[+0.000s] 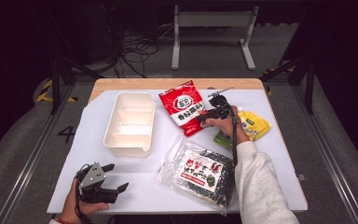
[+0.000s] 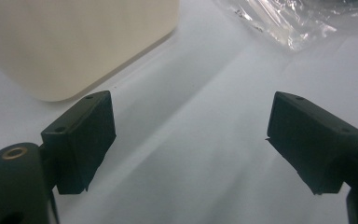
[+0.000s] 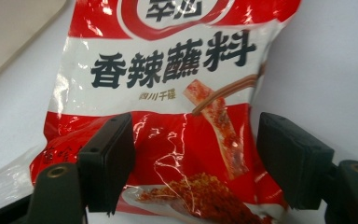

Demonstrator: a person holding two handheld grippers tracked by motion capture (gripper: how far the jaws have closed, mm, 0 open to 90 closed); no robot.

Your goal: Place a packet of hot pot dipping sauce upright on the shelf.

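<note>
A red and white seasoning packet [image 1: 184,107] lies flat at the back middle of the white mat. My right gripper [image 1: 204,116] is at its right edge, held by a hand in a white sleeve. In the right gripper view the packet [image 3: 168,70] lies under and ahead of the gripper [image 3: 196,140], whose jaws stand apart over its lower red part without pressing on it. My left gripper [image 1: 116,177] rests low at the front left of the mat, open. Between its jaws [image 2: 191,121] there is just bare mat.
A cream divided tray [image 1: 121,144] stands left of the red packet; its corner [image 2: 74,42] is ahead of the left gripper. A clear bag of dark seaweed [image 1: 200,170] lies front middle. A yellow pouch [image 1: 254,123] and a green packet [image 1: 221,139] lie at the right.
</note>
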